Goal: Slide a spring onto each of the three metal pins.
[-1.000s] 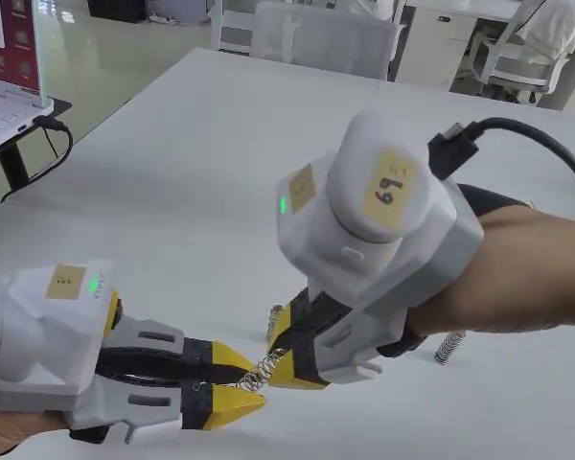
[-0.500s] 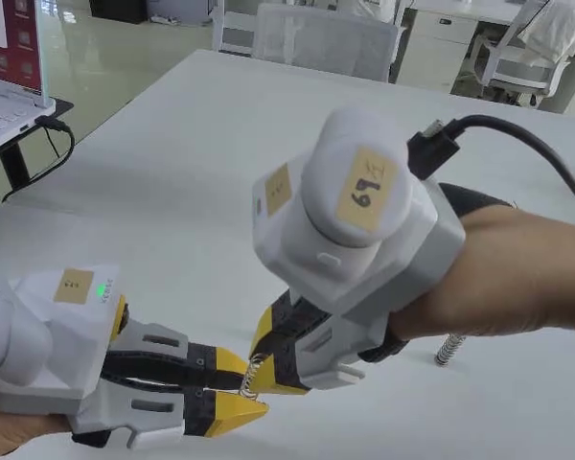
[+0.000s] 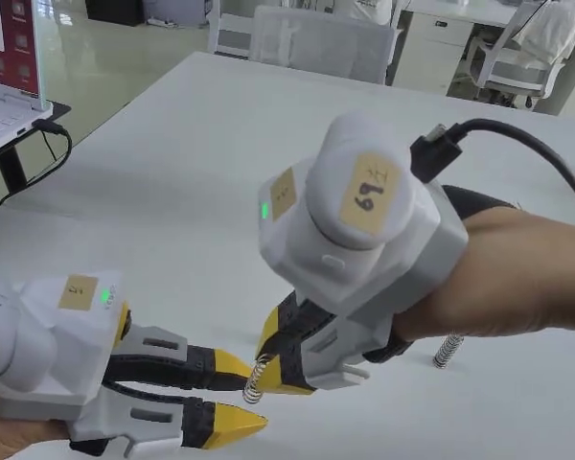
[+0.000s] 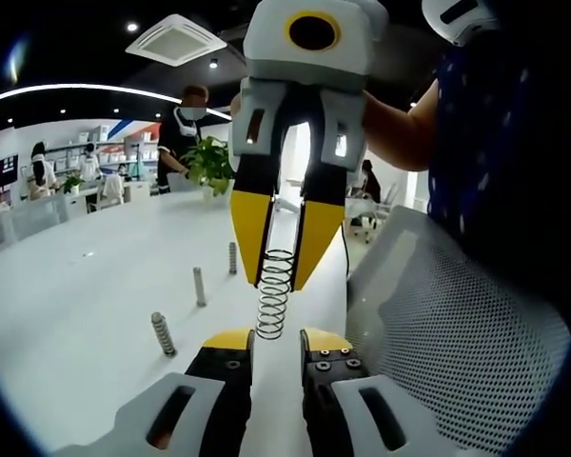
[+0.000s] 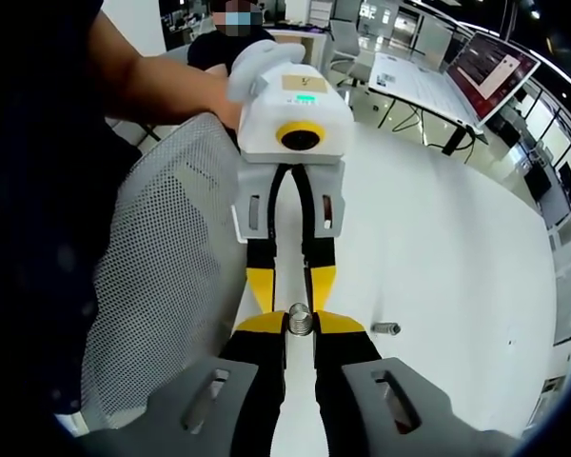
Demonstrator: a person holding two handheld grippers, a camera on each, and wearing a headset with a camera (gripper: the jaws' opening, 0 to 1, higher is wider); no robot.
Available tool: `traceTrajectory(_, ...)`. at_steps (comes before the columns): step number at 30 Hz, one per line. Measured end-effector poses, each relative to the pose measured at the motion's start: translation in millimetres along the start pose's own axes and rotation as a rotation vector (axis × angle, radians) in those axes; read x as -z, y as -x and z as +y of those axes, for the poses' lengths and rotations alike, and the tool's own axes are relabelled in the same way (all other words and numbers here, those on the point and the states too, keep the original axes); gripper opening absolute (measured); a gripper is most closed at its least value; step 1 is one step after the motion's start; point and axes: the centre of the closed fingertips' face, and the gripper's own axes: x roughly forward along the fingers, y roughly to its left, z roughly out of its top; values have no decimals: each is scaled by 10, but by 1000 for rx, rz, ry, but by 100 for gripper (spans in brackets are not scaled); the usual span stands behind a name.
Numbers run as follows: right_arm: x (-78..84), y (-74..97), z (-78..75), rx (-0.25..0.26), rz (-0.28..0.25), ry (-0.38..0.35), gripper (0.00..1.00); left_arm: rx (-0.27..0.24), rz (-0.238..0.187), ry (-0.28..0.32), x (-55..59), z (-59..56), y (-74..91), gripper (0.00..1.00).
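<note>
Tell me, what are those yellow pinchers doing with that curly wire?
A person works at a white table with a gripper in each hand. The right gripper pinches a spring by one end. The left gripper is open, with the spring's other end between its jaws. Metal pins stand nearby.

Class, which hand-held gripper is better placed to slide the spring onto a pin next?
Right. The right hand-held gripper is shut on the spring; the left hand-held gripper stands open, holding nothing.

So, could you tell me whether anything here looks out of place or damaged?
Nothing looks damaged. The spring is pinched at one end only by the right tongs, and its free end sits between the open left tongs.
</note>
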Motion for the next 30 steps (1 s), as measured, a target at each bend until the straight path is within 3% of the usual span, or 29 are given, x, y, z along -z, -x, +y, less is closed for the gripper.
traceTrajectory(17,280,142,-132,45,36,-58,8,-58,-9,24,123,69,48,45)
traceTrajectory(30,506,261,-260,85,59,-99,8,-116,-12,48,214,163,84,61)
